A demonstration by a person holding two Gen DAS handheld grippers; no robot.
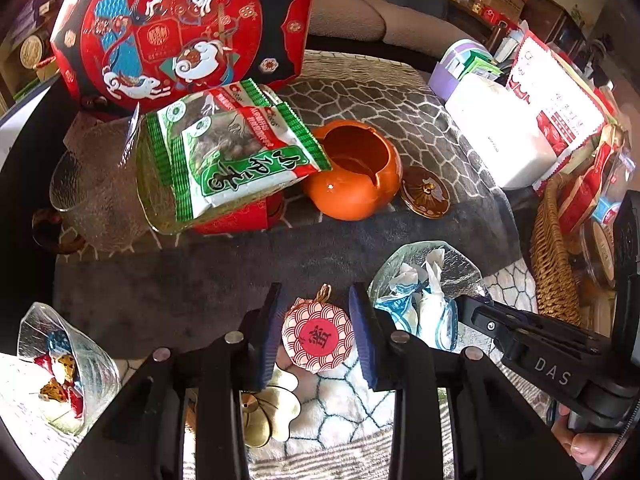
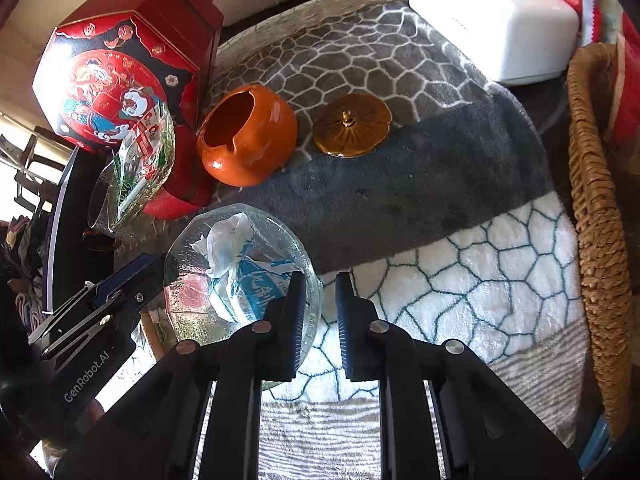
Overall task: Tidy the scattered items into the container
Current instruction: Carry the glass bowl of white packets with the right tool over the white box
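My left gripper (image 1: 317,332) is closed on a round red-and-white patterned packet (image 1: 318,334) and holds it above the blanket. A glass dish (image 1: 428,276) with white-and-blue wrapped candies sits just right of it; the dish also shows in the right wrist view (image 2: 240,276). My right gripper (image 2: 318,320) hangs open and empty at the dish's right rim, its left finger (image 2: 294,320) over the glass. An orange pot (image 1: 354,170) stands open with its brown lid (image 1: 426,192) beside it.
A red octagonal box (image 1: 180,28), a green snack bag (image 1: 236,144) in a glass bowl, a second candy dish (image 1: 60,364), a gold flower dish (image 1: 268,412), a white box (image 2: 492,20) and a wicker basket (image 2: 596,220) surround the blanket.
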